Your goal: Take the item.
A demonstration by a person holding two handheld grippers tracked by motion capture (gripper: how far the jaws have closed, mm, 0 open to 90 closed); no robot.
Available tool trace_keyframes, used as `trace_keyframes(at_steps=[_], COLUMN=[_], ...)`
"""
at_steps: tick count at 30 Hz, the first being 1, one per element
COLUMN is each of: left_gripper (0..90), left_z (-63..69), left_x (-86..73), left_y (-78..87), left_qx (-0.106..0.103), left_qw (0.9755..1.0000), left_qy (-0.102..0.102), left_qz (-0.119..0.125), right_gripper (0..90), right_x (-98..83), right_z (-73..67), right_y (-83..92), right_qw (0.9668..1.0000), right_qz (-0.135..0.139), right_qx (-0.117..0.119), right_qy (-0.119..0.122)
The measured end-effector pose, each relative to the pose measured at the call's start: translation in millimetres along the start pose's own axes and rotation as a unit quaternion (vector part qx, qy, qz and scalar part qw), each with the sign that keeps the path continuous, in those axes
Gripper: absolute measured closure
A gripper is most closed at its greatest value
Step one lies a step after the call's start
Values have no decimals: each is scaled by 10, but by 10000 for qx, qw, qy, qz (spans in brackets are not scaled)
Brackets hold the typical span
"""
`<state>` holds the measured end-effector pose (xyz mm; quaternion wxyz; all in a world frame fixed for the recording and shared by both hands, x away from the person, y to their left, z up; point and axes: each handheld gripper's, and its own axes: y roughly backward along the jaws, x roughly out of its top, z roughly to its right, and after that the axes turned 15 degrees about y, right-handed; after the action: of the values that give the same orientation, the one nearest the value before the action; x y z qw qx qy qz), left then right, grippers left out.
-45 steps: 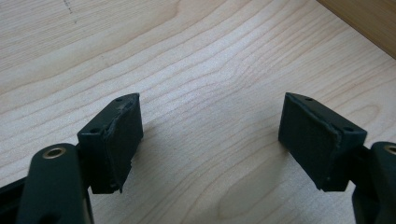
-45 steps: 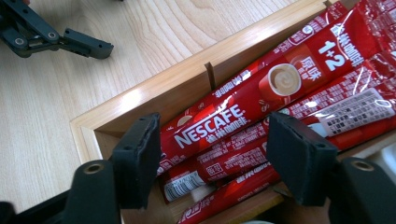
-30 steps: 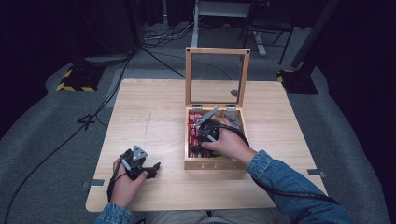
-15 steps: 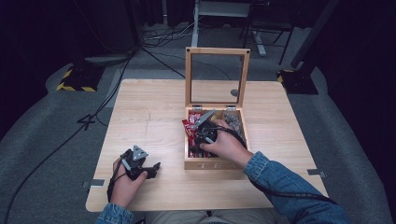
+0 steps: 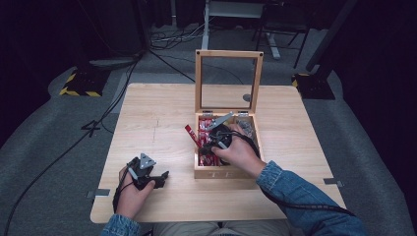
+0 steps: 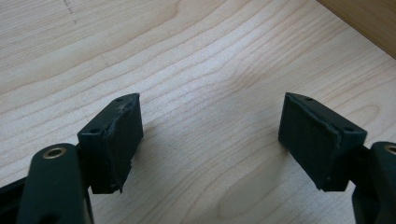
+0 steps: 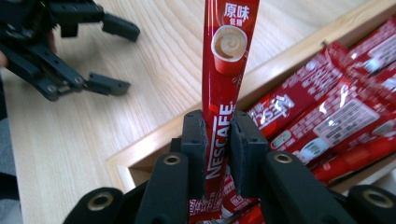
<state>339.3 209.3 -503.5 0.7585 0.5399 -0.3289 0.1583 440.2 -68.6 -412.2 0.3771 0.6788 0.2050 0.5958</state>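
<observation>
- Right gripper (image 7: 217, 140): jaws just closed on a red coffee stick (image 7: 226, 70) above the wooden box (image 5: 226, 172).
- Left gripper (image 6: 210, 135): open, empty, over the bench (image 6: 187, 56).
- Risk: the narrow pinch may let the stick slip or swivel.

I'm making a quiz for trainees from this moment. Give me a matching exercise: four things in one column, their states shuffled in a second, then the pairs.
1. left gripper
2. right gripper
3. wooden box
4. coffee stick

a. lid stands upright
b. pinched between two jaws
c. jaws apart over bare table
d. jaws closed on a red packet

Pairs: 1-c, 2-d, 3-a, 4-b
</observation>
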Motion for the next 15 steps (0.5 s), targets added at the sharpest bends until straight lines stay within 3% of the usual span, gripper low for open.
trace_keyframes(at_steps=[15], left_gripper=[216], left_z=[-6], left_x=[7], left_y=[-8], left_qx=[-27], left_qw=[10000], left_qy=[6], left_qz=[10], right_gripper=[778], right_x=[34], right_z=[46], right_y=[296], right_qw=[9989], right_qz=[428], right_qx=[-189], right_qy=[0])
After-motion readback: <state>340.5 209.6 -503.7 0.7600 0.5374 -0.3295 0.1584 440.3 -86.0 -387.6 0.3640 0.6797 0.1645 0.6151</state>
